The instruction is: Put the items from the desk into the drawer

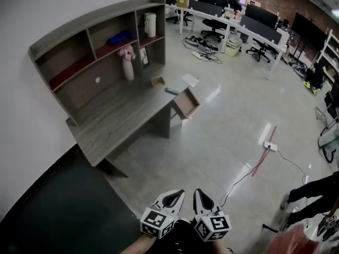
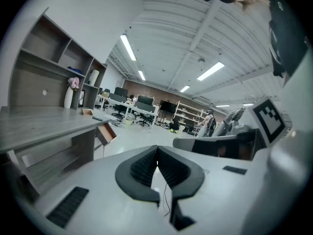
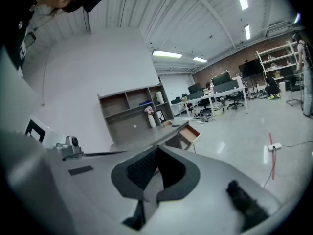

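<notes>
Your left gripper [image 1: 175,196], right gripper [image 1: 200,196]: jaws together, nothing between, well apart from grey wooden desk [image 1: 122,121]; brown wooden drawer [image 1: 186,103] open.

We're looking over a glossy pale floor [image 1: 222,136], white wall [image 1: 32,15] at ten o'clock, office workstations [image 1: 233,23] at one o'clock, strip lights [image 2: 128,47] glowing overhead.

Grey desk [image 1: 116,118] ahead of me at eleven o'clock, with a shelf unit [image 1: 90,41] standing along its back edge. At the far end there's a white vase [image 1: 128,70], a small box [image 1: 157,81] at its four o'clock, and a dark flat thing [image 1: 171,91] by the corner. The drawer [image 1: 186,103] stands open there.
</notes>
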`<move>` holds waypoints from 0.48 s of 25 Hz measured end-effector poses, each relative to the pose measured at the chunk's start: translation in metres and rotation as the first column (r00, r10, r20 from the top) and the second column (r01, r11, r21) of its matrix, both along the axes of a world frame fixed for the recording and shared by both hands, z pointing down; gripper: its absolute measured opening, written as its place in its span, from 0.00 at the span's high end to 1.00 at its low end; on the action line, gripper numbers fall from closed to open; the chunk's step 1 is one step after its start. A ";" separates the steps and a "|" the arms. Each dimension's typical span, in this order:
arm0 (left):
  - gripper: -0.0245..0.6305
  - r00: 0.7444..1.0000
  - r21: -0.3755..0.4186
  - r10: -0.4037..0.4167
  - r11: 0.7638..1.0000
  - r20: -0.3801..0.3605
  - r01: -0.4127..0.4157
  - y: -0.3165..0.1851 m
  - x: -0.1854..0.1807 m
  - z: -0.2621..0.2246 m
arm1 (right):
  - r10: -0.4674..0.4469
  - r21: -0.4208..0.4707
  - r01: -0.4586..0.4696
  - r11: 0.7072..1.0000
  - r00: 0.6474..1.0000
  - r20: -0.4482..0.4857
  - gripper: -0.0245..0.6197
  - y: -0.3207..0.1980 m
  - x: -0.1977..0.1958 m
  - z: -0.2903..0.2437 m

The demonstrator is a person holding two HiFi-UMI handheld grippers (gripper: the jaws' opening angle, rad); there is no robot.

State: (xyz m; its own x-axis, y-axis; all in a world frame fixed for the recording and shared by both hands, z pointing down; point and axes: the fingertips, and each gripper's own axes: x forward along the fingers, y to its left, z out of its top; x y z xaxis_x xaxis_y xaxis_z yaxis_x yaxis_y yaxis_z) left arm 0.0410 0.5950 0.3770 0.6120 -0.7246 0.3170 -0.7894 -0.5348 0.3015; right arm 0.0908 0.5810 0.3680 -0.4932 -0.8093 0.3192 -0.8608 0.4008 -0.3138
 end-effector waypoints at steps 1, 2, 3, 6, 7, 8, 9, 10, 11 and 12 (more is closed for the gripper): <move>0.95 1.000 0.012 0.002 1.000 -0.006 -0.002 -0.003 -0.001 -0.004 | 0.013 0.014 -0.013 1.000 1.000 0.000 0.94 -0.007 -0.002 -0.006; 0.95 1.000 0.022 0.003 1.000 -0.010 -0.003 -0.007 -0.002 -0.008 | 0.024 0.027 -0.024 0.999 1.000 0.001 0.95 -0.015 -0.003 -0.011; 0.95 1.000 0.032 0.002 0.999 -0.014 -0.002 -0.011 -0.003 -0.011 | 0.031 0.041 -0.031 0.999 1.000 0.003 0.95 -0.021 -0.005 -0.014; 0.95 1.000 0.049 -0.010 0.999 -0.012 0.011 -0.024 -0.012 -0.022 | 0.028 0.072 -0.028 0.997 1.000 0.011 0.94 -0.036 -0.012 -0.017; 0.95 1.000 0.055 -0.014 0.998 -0.015 0.015 -0.029 -0.015 -0.025 | 0.023 0.078 -0.023 0.997 1.000 0.009 0.95 -0.039 -0.016 -0.018; 0.95 1.000 0.061 -0.016 0.998 -0.016 0.017 -0.033 -0.017 -0.027 | 0.018 0.082 -0.019 0.996 1.000 0.008 0.94 -0.042 -0.019 -0.020; 0.95 1.000 0.068 -0.015 0.998 -0.015 0.016 -0.036 -0.020 -0.029 | 0.016 0.085 -0.017 0.996 1.000 0.010 0.94 -0.045 -0.022 -0.022; 0.95 1.000 0.075 -0.011 0.997 -0.012 0.012 -0.039 -0.022 -0.031 | 0.018 0.086 -0.019 0.996 1.000 0.013 0.94 -0.048 -0.025 -0.025; 0.95 1.000 0.080 -0.010 0.997 -0.008 0.010 -0.042 -0.024 -0.032 | 0.021 0.089 -0.022 0.996 1.000 0.015 0.94 -0.050 -0.028 -0.029; 0.95 1.000 0.081 -0.010 0.997 -0.006 0.011 -0.044 -0.027 -0.033 | 0.020 0.093 -0.021 0.995 1.000 0.013 0.95 -0.053 -0.031 -0.031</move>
